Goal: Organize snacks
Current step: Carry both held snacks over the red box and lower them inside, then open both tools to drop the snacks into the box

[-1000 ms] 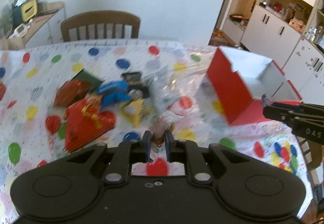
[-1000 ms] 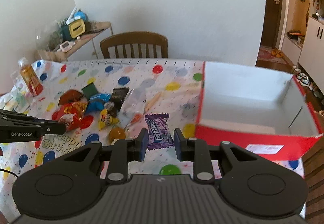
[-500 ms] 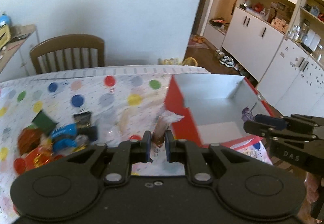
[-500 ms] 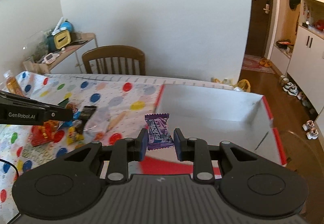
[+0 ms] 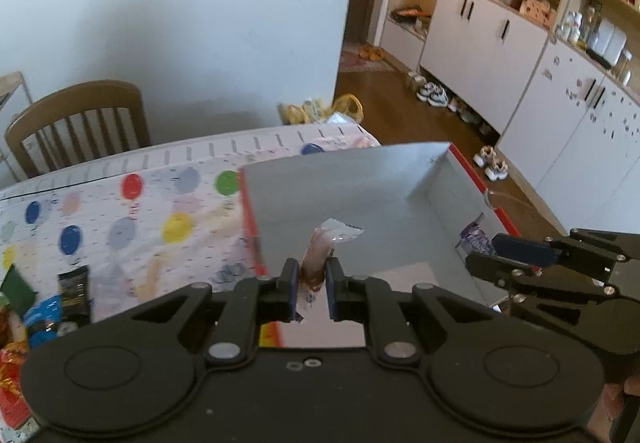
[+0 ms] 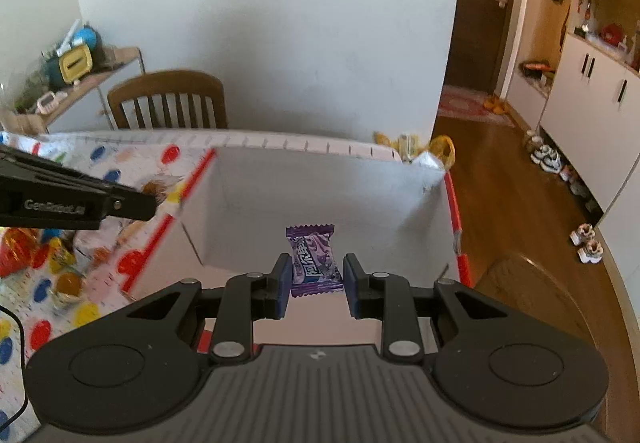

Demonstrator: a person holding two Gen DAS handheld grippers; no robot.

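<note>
Snacks: two are held over the box (image 6: 320, 179), the rest lie on the tablecloth (image 5: 132, 235) left of the box. The purple candy (image 6: 315, 261) sits between the fingers of the right gripper (image 6: 316, 279), wrapper upright w/ its crimped top edge pointing up; the jaws look to be pinching it at its sides, though the contact itself is hard to make out. It hangs above the box's white floor, near the front wall. In the left view the same candy (image 5: 474, 239) shows as a purple scrap at the right gripper's tip (image 5: 486, 249), just inside the box's right wall.

The brown snack (image 5: 318, 257), a clear-wrapped piece w/ a white twisted end, is clamped in the left gripper (image 5: 312, 281), jaws pressed close on its lower half. It stands tilted slightly right, over the box's left part, just inside the red-edged left wall. In the right view the left gripper (image 6: 154, 199) reaches in from the left, its tip at the box's left rim, w/ a brownish bit showing there.

The box is red outside, white inside, open-topped, on the table's right end. Left of it, on the spotted cloth: a black packet (image 5: 74, 293), a green one (image 5: 16, 285), blue and red wrappers, blurred. Beyond the box's far-left corner stands a wooden chair (image 6: 168, 99) against the wall; right of the box, wood floor, white cabinets (image 5: 500, 39).
</note>
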